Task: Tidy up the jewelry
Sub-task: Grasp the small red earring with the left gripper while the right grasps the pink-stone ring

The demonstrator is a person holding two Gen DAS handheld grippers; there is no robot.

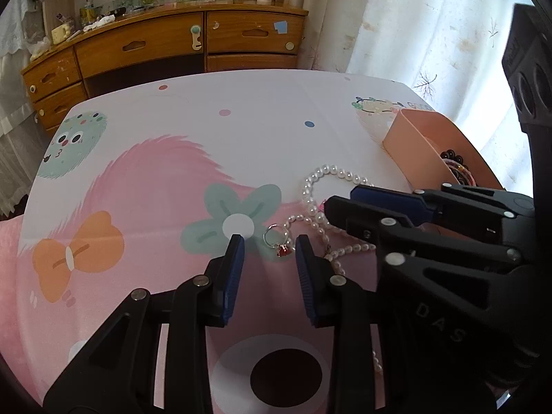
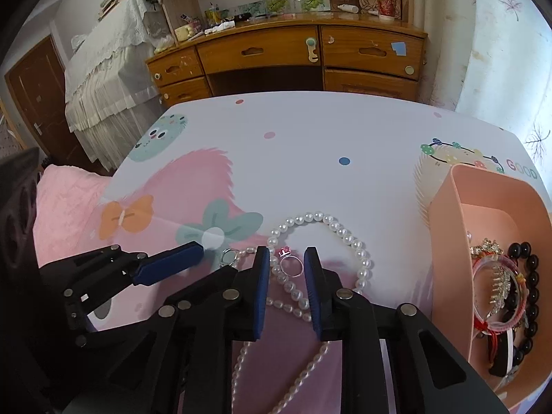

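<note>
**Two open grippers over two rings**

The left gripper (image 1: pixel 270 252) is spread wide and holds nothing; a ring with a red stone (image 1: pixel 278 243) lies on the tablecloth (image 1: pixel 241 131) between its fingertips, touched by neither. The right gripper (image 2: pixel 287 262) is likewise open and empty, with a silver ring with a pink stone (image 2: pixel 290 263) lying between its fingers on top of the pearl necklace (image 2: pixel 348 241). The necklace's lower strands run out of sight under the right gripper's body. To the right, the peach tray (image 2: pixel 445 214) holds a black bead bracelet (image 2: pixel 531 276) and tangled bangles and clips that are hard to separate; its near end is cut off by the frame.
</note>
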